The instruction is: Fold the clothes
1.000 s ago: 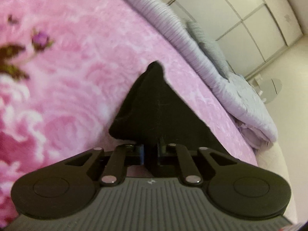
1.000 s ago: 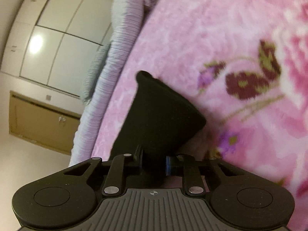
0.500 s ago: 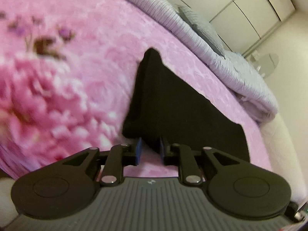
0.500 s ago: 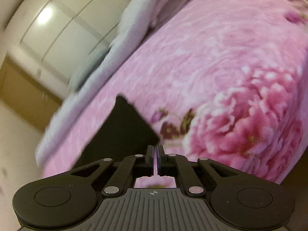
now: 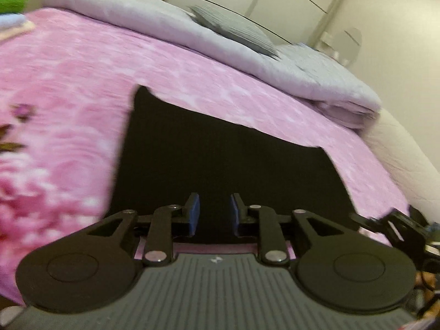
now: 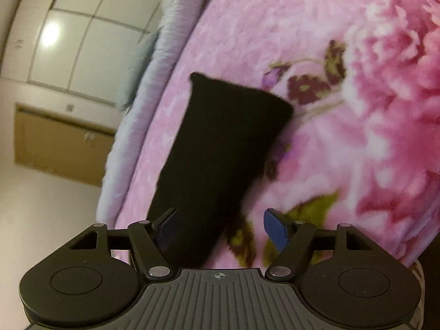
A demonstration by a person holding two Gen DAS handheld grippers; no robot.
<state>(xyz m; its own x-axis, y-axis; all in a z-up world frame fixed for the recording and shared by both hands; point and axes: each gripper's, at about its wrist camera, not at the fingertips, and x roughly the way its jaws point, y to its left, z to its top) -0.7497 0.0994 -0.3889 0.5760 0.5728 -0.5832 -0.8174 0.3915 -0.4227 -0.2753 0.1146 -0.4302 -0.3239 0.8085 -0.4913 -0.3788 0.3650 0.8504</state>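
Both tongs, left (image 5: pixel 212 214) and right (image 6: pixel 220 229), are opening off the black garment (image 5: pixel 220 162), which now lies flat on the pink blanket (image 5: pixel 68 82), so this fold looks laid.

hidden: black garment (image 5: pixel 220 165) near edge behind left gripper body | blurred: pink blanket (image 5: pixel 55 151) flowers

No readable text, labels or numbers anywhere.

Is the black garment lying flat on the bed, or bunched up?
Flat: the black garment lies smooth on the pink floral blanket, edges straight, no bunching visible.
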